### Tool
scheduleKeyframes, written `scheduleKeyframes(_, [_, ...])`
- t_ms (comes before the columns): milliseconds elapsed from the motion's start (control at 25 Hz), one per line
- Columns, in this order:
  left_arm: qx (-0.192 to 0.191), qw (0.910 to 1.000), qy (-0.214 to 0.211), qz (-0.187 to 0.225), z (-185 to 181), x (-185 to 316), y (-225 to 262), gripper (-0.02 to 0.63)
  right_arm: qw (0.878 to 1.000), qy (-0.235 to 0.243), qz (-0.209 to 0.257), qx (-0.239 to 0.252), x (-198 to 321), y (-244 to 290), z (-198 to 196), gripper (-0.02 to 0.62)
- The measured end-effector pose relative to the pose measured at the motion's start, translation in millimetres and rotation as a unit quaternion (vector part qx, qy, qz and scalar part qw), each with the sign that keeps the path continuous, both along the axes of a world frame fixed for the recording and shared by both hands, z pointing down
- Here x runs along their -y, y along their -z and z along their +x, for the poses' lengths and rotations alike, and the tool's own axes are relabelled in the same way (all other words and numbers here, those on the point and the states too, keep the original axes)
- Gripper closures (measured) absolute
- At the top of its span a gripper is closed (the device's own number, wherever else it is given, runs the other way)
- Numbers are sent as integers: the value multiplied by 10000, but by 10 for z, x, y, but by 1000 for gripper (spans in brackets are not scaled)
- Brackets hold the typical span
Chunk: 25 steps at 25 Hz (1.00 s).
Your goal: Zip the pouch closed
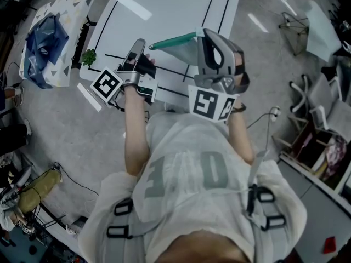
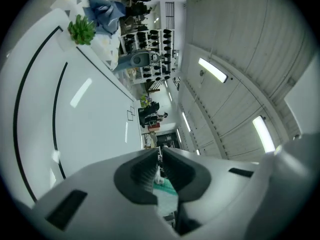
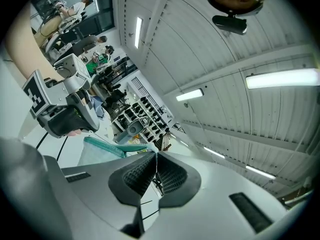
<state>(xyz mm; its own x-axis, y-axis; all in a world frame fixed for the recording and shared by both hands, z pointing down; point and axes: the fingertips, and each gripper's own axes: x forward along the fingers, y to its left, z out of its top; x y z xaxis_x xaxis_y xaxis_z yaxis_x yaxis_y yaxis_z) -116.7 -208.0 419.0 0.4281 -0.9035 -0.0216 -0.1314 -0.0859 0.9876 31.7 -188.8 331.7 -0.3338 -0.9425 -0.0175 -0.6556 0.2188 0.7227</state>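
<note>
The pouch (image 1: 185, 49) is translucent grey with a teal zip strip (image 1: 173, 40) along its top, and it hangs above the white table (image 1: 164, 7). My left gripper (image 1: 143, 48) is shut on the strip's left end. In the left gripper view, teal fabric (image 2: 165, 188) and a small white piece sit between its closed jaws (image 2: 160, 156). My right gripper (image 1: 204, 33) is shut on the strip's right end. The right gripper view shows its closed jaws (image 3: 156, 156) pinching the pouch (image 3: 102, 151) by a corner, with the left gripper (image 3: 67, 111) at the far end.
A green plant sprig (image 1: 89, 55) lies near the table's left edge. A blue bag on a patterned cloth (image 1: 46, 40) sits on the floor to the left. Chairs and shelves (image 1: 307, 97) stand at the right. Black lines mark the table top.
</note>
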Motion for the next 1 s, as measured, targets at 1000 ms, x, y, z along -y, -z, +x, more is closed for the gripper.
scheduleKeyframes(1000, [2607,9531,470,1462,-179,-65,683,595,9710,-162,-1986,1318,522,-1009,56,581])
